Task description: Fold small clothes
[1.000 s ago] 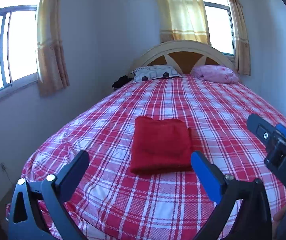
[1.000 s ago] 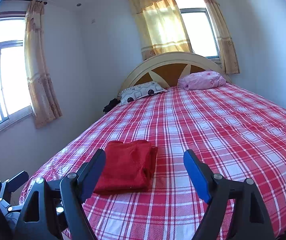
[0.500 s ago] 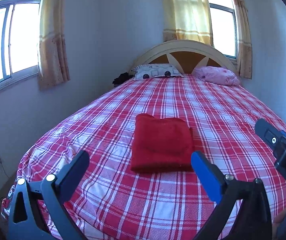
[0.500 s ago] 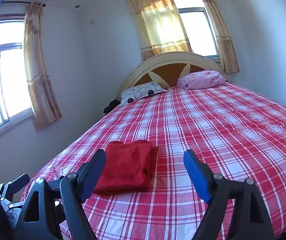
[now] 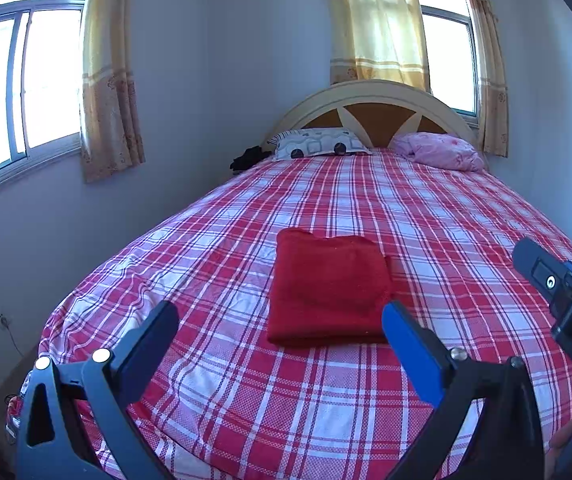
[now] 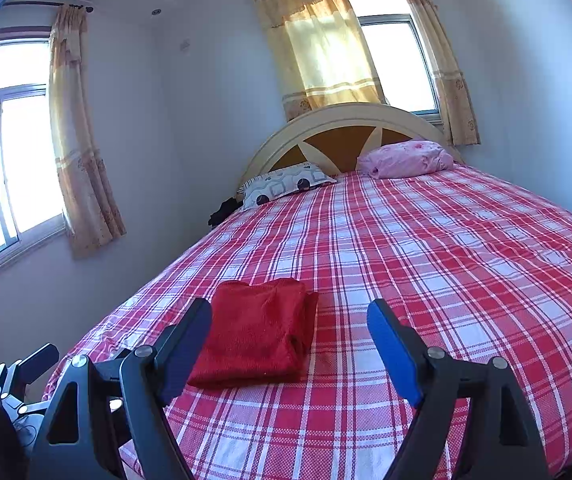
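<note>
Garment placement: the red cloth (image 5: 328,288) lies folded into a flat rectangle on the bed (image 5: 366,392), near its foot. Left tool (image 5: 279,344) and right tool (image 6: 290,344) hover apart from it, fingers spread, gripping nothing; folding appears complete.

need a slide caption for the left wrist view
Folded red garment lies on the plaid bed ahead of the open left gripper.
</note>
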The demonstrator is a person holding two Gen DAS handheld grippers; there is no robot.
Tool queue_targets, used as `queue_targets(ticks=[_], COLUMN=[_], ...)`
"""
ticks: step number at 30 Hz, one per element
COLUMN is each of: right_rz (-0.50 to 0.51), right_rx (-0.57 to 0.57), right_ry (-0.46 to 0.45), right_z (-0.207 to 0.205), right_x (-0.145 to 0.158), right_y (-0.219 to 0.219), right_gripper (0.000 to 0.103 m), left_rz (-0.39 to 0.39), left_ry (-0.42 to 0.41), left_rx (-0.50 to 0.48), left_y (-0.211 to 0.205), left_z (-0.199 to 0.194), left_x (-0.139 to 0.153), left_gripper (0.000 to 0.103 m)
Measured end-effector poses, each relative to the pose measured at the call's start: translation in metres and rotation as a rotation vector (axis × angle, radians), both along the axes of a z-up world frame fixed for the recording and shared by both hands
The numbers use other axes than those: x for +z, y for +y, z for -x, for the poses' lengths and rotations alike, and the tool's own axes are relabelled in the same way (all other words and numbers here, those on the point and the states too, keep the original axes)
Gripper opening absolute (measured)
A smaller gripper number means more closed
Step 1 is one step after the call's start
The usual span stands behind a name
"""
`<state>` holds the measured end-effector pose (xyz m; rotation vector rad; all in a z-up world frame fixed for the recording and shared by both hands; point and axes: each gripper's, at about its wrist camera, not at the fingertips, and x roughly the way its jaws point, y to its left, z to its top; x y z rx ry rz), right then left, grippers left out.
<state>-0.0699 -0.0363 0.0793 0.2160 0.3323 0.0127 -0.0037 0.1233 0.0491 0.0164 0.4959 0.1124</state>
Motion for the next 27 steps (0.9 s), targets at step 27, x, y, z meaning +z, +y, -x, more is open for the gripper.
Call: queue_targets(ticks=[27], right_rz=[-0.001], right_rx=[-0.003], right_ry=[0.034], right_z=[-0.0004], right_x=[-0.0086], right_y=[0.0009], right_gripper=[0.081], left_rz=[-0.011], left_ry=[0.025], left_rx=[0.013], left_y=[0.0021], left_z=[-0.0062], left_x=[-0.0048], left_gripper=[0.103])
